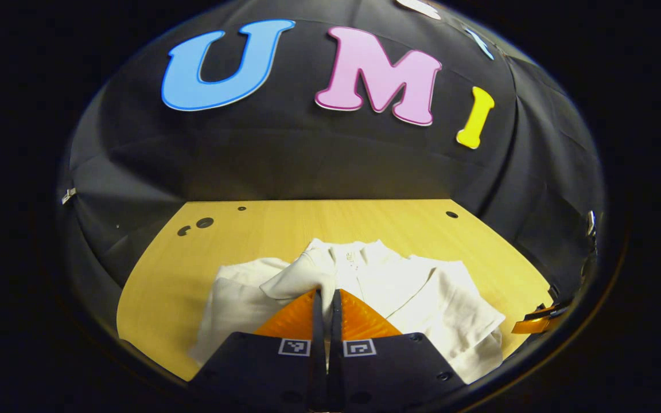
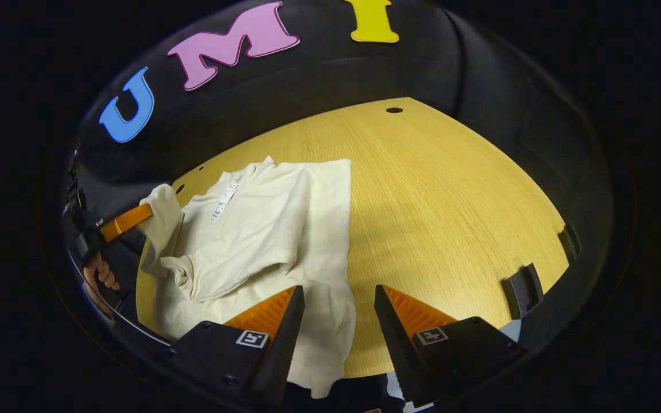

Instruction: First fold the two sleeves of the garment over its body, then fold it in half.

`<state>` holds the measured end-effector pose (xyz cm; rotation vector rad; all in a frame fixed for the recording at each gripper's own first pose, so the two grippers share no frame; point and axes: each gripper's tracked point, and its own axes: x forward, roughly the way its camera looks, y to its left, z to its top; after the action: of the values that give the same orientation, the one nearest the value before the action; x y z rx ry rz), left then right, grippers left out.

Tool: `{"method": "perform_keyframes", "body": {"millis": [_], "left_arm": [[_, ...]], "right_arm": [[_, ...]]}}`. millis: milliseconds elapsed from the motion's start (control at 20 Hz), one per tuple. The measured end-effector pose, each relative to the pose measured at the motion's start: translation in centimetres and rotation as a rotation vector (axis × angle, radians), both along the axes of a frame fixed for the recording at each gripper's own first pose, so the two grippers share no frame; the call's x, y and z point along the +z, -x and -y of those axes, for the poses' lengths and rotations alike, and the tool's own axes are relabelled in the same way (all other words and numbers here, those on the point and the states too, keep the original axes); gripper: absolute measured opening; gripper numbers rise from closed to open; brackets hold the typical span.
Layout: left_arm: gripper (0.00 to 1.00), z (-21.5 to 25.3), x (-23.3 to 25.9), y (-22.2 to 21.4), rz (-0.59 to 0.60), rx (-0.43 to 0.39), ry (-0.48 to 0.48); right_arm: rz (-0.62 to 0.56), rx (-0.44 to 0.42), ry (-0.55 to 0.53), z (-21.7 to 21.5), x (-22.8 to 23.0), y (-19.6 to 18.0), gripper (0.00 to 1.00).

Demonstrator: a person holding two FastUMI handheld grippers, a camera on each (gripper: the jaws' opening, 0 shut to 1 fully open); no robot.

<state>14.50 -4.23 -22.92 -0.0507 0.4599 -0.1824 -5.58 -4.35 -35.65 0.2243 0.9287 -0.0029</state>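
Observation:
A cream-white garment (image 1: pixel 405 287) (image 2: pixel 273 218) lies spread on the yellow wooden table (image 1: pixel 365 221) (image 2: pixel 451 201), collar toward the far wall. My left gripper (image 1: pixel 326 295) is shut on one sleeve (image 1: pixel 299 278) and holds it lifted over the garment's body. In the right gripper view that same left gripper (image 2: pixel 135 217) shows at the far left with the raised sleeve (image 2: pixel 163 221) in it and a hand (image 2: pixel 101 278) below. My right gripper (image 2: pixel 337 298) stands open over the garment's near edge with nothing between its fingers. It also shows at the right rim of the left gripper view (image 1: pixel 537 320).
A white label (image 2: pixel 224 201) lies at the collar. Small dark holes (image 1: pixel 204 222) dot the table's far corners. Two dark brackets (image 2: pixel 523 292) stand at the table's right edge. The black cloth wall closes the table off at the back.

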Motion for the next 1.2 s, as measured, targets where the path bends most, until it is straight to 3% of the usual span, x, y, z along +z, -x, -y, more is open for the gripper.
{"method": "perform_keyframes", "body": {"millis": [150, 200, 350, 500, 700, 850, 1100, 1200], "left_arm": [[0.06, 2.6, -1.9, 0.0, -0.013, -0.04, -0.056], [0.02, 3.1, -2.5, 0.1, -0.017, -0.046, -0.076], [0.09, 4.6, -4.4, 0.3, -0.056, -0.07, -0.079], [0.21, 6.3, -5.5, 1.0, -0.115, -0.104, -0.006], [0.95, 5.1, -5.2, 1.6, -0.094, -0.079, -0.052], [0.97, 3.9, -4.9, 2.7, -0.091, -0.075, -0.078], [0.94, 2.0, -4.4, 6.3, -0.109, -0.091, -0.039], [0.97, 0.3, -4.4, 8.3, -0.116, -0.087, -0.034]], "right_arm": [[-0.013, 0.024, 0.017, 0.8, -0.5, 0.0, 0.77], [-0.021, 0.031, 0.02, 1.0, -0.7, 0.1, 0.77], [-0.035, 0.036, 0.017, 1.4, -1.1, 0.2, 0.77], [-0.034, 0.041, 0.023, 1.9, -1.2, 0.2, 0.77], [-0.029, 0.042, 0.023, 1.4, -1.1, 0.6, 0.77], [-0.028, 0.052, 0.034, 0.9, -1.1, 1.5, 0.77], [-0.037, 0.061, 0.044, -0.4, -1.1, 4.1, 0.77], [-0.039, 0.062, 0.046, -1.1, -1.0, 5.3, 0.77]]}}
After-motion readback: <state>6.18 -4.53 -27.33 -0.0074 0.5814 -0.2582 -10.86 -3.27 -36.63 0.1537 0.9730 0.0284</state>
